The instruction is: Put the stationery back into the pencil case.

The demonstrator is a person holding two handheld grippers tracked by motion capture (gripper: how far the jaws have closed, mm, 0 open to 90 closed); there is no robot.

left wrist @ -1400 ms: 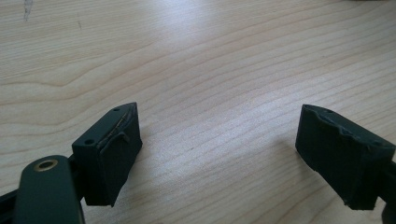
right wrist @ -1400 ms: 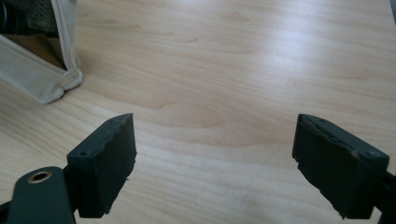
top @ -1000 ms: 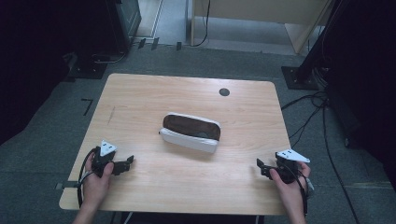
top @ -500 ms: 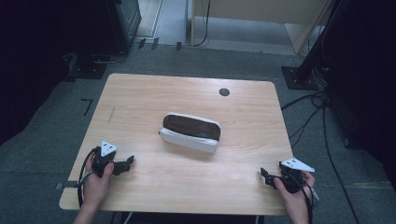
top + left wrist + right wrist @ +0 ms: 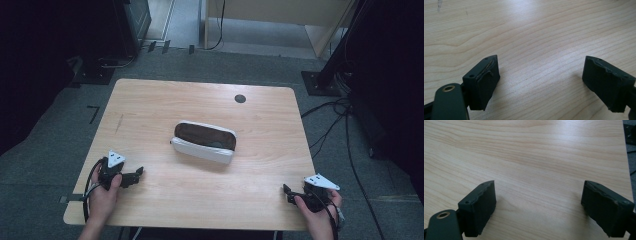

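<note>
We rest our left gripper (image 5: 136, 175) at eight o'clock and right gripper (image 5: 288, 192) at four o'clock, jaws spread wide, empty. The white glasses case (image 5: 204, 141) lies open mid-table (image 5: 150, 100), its dark interior's contents unclear.

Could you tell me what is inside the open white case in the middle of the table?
The white case lies open on the table, showing a dark brown lining. Nothing distinct shows inside from the high view; its near wall hides the bottom of the cavity, so a small item could lie there unseen.
</note>
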